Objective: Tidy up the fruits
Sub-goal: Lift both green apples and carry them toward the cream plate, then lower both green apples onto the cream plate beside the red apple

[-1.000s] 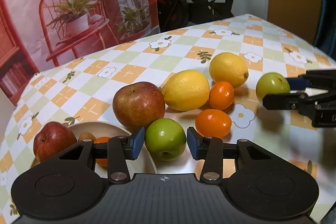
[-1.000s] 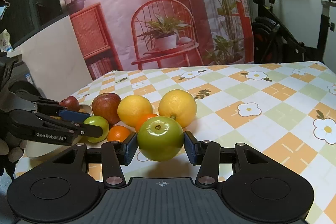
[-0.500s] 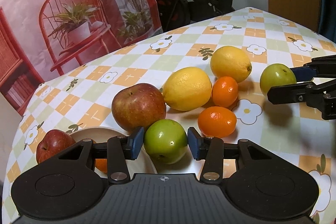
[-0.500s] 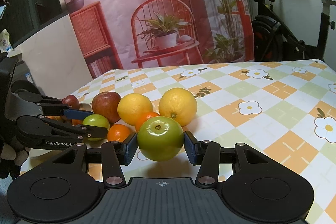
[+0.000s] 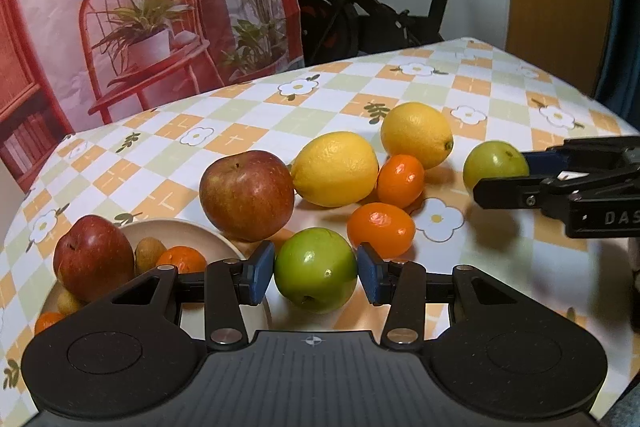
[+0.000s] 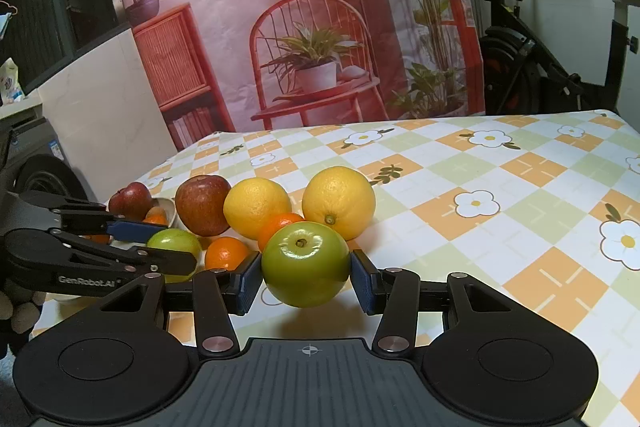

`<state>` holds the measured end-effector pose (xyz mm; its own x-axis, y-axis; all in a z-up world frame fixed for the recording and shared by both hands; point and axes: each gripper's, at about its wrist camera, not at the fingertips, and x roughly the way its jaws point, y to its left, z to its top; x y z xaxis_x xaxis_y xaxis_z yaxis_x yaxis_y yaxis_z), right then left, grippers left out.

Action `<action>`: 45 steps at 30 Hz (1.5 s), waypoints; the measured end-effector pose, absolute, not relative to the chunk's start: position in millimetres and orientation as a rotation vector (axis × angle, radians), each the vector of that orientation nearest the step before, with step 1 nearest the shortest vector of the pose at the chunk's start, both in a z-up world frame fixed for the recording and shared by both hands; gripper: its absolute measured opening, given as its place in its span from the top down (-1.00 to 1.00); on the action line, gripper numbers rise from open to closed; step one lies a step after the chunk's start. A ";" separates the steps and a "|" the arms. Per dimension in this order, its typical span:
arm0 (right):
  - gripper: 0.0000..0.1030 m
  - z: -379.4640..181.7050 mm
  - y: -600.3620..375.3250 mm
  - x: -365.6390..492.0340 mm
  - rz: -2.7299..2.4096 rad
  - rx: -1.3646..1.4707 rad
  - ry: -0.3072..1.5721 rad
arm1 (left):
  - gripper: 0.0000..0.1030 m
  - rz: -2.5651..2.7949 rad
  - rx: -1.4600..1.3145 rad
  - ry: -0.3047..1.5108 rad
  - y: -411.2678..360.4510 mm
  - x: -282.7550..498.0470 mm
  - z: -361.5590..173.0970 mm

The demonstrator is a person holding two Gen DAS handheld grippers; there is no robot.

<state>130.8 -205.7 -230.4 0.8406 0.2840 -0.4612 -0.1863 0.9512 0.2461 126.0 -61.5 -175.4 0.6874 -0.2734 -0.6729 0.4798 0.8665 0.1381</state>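
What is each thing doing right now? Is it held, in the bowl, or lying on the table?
Left gripper: shut on left green apple.
Right gripper: shut on right green apple, lifted off the table.
Bowl: holds small fruits; small red apple sits at its edge.
Big red apple: loose on the table.
Lemons: loose on the table.
Tangerines: loose on the table.

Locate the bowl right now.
Left wrist view, lower left: the bowl sits on the table edge by the left gripper, holding a red apple and small fruits, just left of the bigger red apple.
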 end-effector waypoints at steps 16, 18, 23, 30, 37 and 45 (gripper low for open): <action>0.14 -231.6 -206.4 130.4 0.249 0.199 0.519 | 0.08 -0.362 0.205 0.625 -38.1 110.6 -157.3; 0.14 -232.9 -206.8 130.4 0.250 0.198 0.517 | 0.07 -0.345 0.196 0.617 -31.2 108.3 -154.4; 0.14 -235.7 -204.2 130.1 0.247 0.185 0.520 | 0.07 -0.271 0.168 0.618 -5.3 106.0 -152.7; 0.14 -232.2 -197.3 132.1 0.238 0.158 0.551 | 0.07 -0.184 0.125 0.653 32.1 106.8 -152.8; 0.14 -214.6 -172.3 140.0 0.287 0.106 0.571 | 0.07 -0.147 0.056 0.669 56.3 119.8 -156.1; 0.14 -195.4 -104.7 172.1 0.426 -0.030 0.599 | 0.07 -0.190 0.064 0.676 62.1 135.8 -167.5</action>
<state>172.1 -104.7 -195.4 0.7418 0.3797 -0.5528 -0.3966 0.9131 0.0949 135.8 62.1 -167.5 0.7635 -0.1540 -0.6272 0.1953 0.9807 -0.0031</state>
